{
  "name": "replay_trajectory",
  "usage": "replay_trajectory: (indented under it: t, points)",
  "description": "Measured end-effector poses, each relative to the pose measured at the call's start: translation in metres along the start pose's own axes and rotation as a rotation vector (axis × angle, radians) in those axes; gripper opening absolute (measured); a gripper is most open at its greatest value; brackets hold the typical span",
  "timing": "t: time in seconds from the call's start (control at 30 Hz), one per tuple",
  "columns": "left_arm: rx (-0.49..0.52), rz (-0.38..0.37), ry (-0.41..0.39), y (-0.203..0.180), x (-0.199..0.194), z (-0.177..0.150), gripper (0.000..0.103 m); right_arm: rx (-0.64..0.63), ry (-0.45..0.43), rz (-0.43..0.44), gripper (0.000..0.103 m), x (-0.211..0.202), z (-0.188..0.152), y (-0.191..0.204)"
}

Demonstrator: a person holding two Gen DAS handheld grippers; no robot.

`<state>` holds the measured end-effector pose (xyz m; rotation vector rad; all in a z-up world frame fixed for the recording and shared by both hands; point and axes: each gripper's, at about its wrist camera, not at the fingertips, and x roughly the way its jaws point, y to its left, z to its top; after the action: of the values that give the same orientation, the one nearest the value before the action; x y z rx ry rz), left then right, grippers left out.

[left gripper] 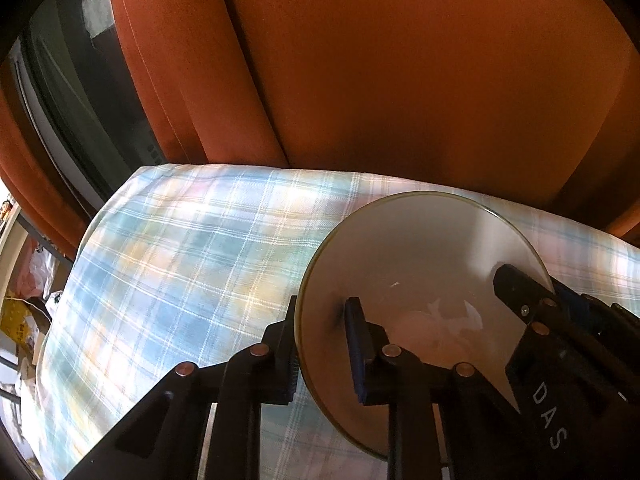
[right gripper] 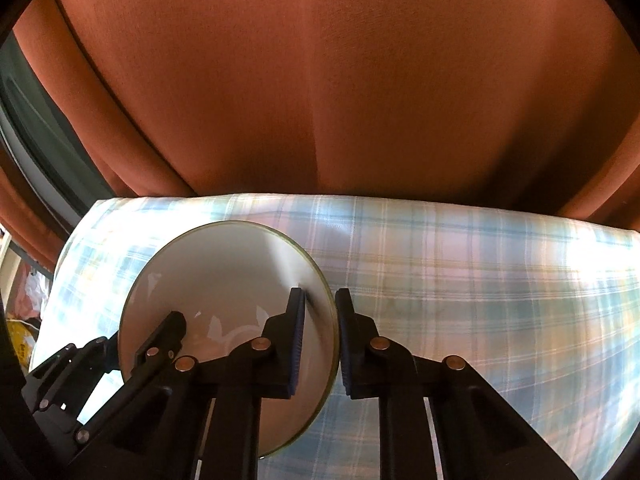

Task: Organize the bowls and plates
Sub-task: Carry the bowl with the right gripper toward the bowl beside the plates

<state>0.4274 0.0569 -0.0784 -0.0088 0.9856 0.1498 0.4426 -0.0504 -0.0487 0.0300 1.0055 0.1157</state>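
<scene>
A cream bowl (left gripper: 420, 248) with a thin greenish rim rests on the pale plaid cloth (left gripper: 180, 248). My left gripper (left gripper: 323, 305) is shut on the bowl's left rim, with one pad inside the bowl and one outside. In this view my right gripper (left gripper: 540, 290) reaches over the opposite rim. In the right wrist view the bowl (right gripper: 224, 264) sits to the left, and my right gripper (right gripper: 320, 292) is shut on its right rim, one pad inside and one outside. My left gripper (right gripper: 128, 336) clamps the far left rim there.
An orange-brown curtain (right gripper: 340, 80) hangs right behind the cloth's far edge. A dark window frame (left gripper: 60, 120) shows at the left. Bags and clutter (left gripper: 28, 280) lie below the cloth's left edge. The plaid cloth (right gripper: 480, 280) stretches out to the right of the bowl.
</scene>
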Motion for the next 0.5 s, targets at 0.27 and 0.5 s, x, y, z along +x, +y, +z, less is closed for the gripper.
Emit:
replay_trajectory:
  t: [0.27,0.5]
  points:
    - [-0.01,-0.007,0.003,0.007,-0.012,-0.002,0.019,-0.001,0.01,-0.003,0.019,-0.008,-0.002,0.003]
    - [-0.018,-0.024,-0.022,0.017,-0.034,-0.006,0.019,-0.007,-0.001,-0.017,0.019,-0.029,-0.005,0.011]
